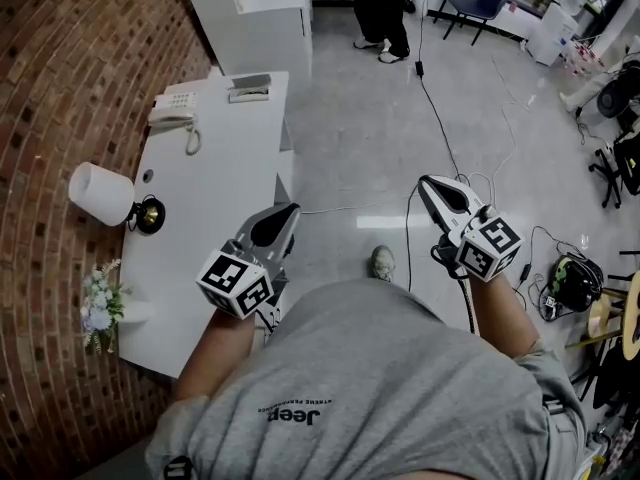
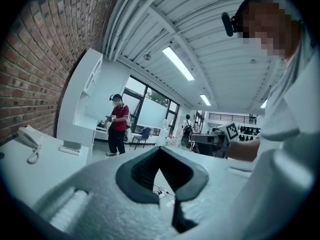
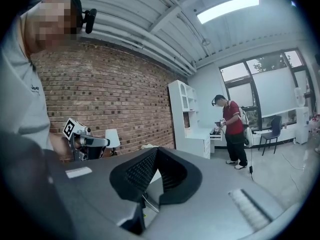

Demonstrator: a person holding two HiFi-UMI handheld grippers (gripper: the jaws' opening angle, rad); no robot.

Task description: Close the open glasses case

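Both tools are empty w/ jaws together. L gripper (image 1: 290, 210) hangs at the tabletop's (image 1: 215, 238) right edge, near end. R gripper (image 1: 426, 181) is off the table, over the floor. The glasses case (image 1: 249, 88) looks open at the far right corner, just beside the phone (image 1: 172, 114) and well apart from both tools, w/ only bare top btwn it and L. A lamp (image 1: 100, 193) and flowers (image 1: 98, 306) sit along the left edge. A person in red (image 1: 381, 8) stands beyond the cabinet (image 1: 268, 23), and a cable (image 1: 437, 123) trails across the floor.

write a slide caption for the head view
Person holds the left gripper and right gripper, both shut and empty, near a white desk with a phone and lamp.
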